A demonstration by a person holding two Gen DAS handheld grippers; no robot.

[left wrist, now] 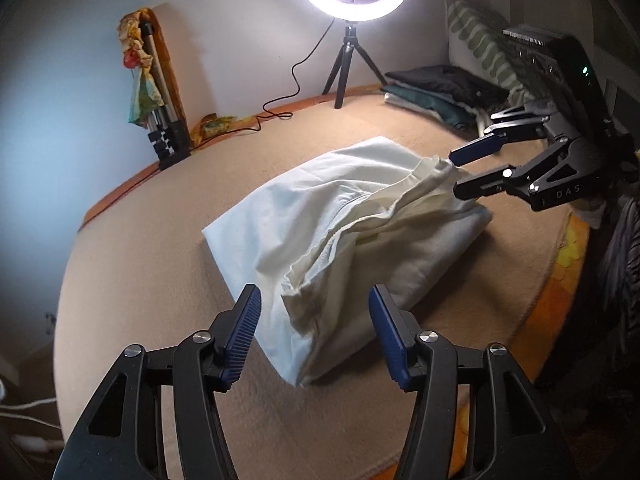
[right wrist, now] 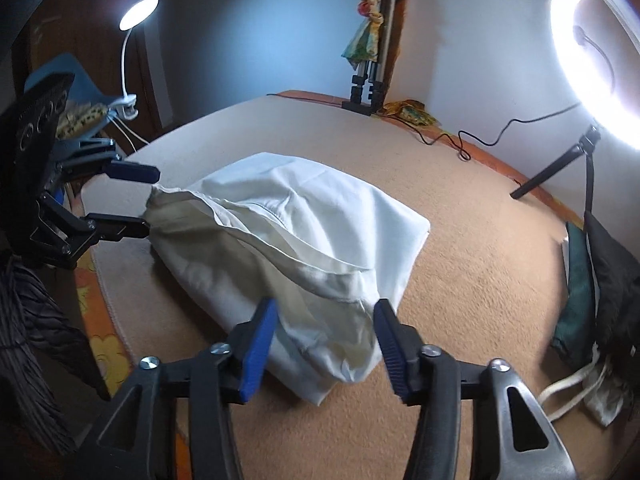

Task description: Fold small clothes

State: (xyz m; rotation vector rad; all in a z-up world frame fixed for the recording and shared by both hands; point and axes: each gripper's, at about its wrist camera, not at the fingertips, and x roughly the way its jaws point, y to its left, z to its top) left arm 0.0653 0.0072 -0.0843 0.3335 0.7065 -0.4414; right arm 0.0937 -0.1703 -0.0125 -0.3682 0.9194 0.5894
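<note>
While both pairs of tongs stand spread, the left tongs (left wrist: 314, 330) and right tongs (right wrist: 326, 344) each straddle an end of the cream garment (left wrist: 340, 216) without pinching it — it lies mid-frame, half folded, on the tan bed (left wrist: 160, 248). Judged step: gripping the raised edge. Next, both must close squarely — then carry it over.

Left gripper (left wrist: 314, 300), right gripper (right wrist: 326, 314): fingers spread.

Both tools, left (left wrist: 314, 300) and right (left wrist: 454, 172), gape at the white garment's (left wrist: 320, 216) ends.
</note>
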